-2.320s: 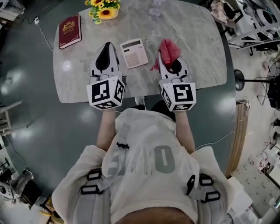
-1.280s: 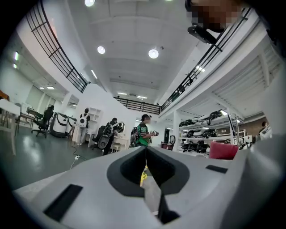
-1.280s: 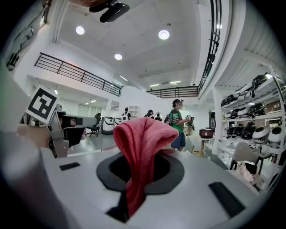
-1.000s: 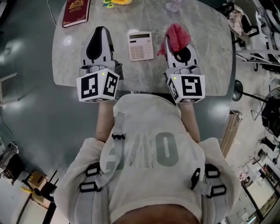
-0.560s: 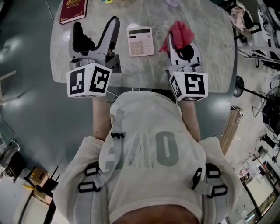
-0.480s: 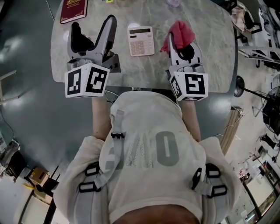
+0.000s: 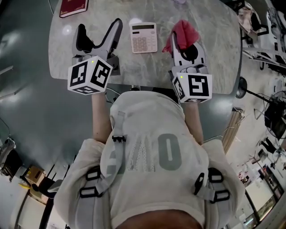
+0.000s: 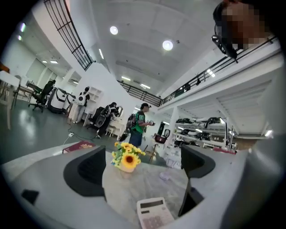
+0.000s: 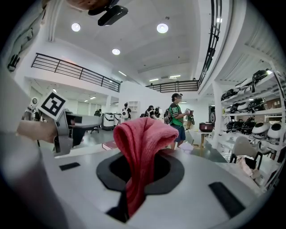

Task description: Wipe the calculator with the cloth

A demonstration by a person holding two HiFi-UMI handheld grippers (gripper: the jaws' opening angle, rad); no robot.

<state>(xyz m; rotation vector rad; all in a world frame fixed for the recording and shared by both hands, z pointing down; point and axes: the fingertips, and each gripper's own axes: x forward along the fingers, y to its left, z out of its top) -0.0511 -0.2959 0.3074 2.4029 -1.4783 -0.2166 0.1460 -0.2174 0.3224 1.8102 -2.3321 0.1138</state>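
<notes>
**Cloth pinched in the right gripper, calculator lying apart between the two tools**

The right gripper (image 7: 179, 41) has its jaws pressed together on a red cloth (image 7: 186, 30). The cloth bunches up above the jaw tips and hangs down through them. The cream calculator (image 7: 144, 37) lies flat on the marble table (image 7: 214, 40), keys up, to the left of the cloth and near it, not touching it.

The left gripper (image 7: 99, 27) stands on the calculator's other side with its jaws spread wide. They have just been opening, and no object sits between them. In the left gripper view the calculator shows low and right of centre, by the right jaw. A pot of sunflowers (image 8: 124, 157) stands further back, and a red book (image 7: 73, 6) lies at the far left corner.
</notes>
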